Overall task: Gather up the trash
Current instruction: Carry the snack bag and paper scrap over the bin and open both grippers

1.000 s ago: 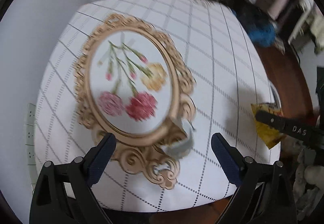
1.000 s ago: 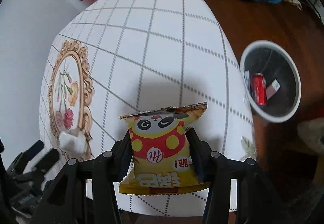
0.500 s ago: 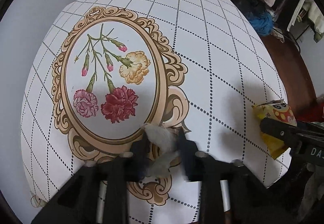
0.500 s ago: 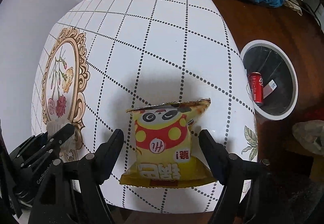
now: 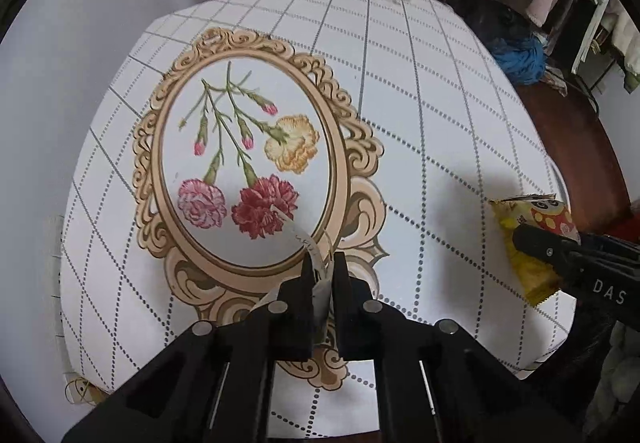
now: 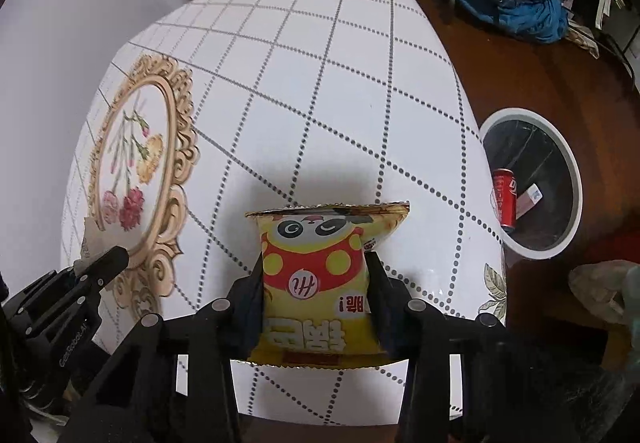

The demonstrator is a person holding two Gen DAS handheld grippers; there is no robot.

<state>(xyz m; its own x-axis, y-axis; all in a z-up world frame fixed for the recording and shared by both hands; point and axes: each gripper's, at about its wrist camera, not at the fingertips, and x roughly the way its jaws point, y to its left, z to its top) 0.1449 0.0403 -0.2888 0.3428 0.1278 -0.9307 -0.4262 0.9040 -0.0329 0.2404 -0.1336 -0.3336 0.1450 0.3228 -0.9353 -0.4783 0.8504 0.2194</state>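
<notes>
I've got one paper scrap (image 5: 320,283) pinched in my left gripper (image 5: 323,267), one snack bag (image 6: 316,283) clamped in the right gripper (image 6: 316,275), one red can (image 6: 505,199) in the bin (image 6: 574,179).

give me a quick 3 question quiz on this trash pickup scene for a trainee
1. True or false: the right hand-held gripper is shut on the yellow snack packet.
2. What does the left hand-held gripper pinch? A) a red can B) a crumpled scrap of paper C) a spoon
3. Fill in: the red can lies inside the ____ on the floor beside the table.

Key
1. True; its fingers press both sides of the packet.
2. B, the crumpled scrap of paper.
3. The white-rimmed bin.
</notes>
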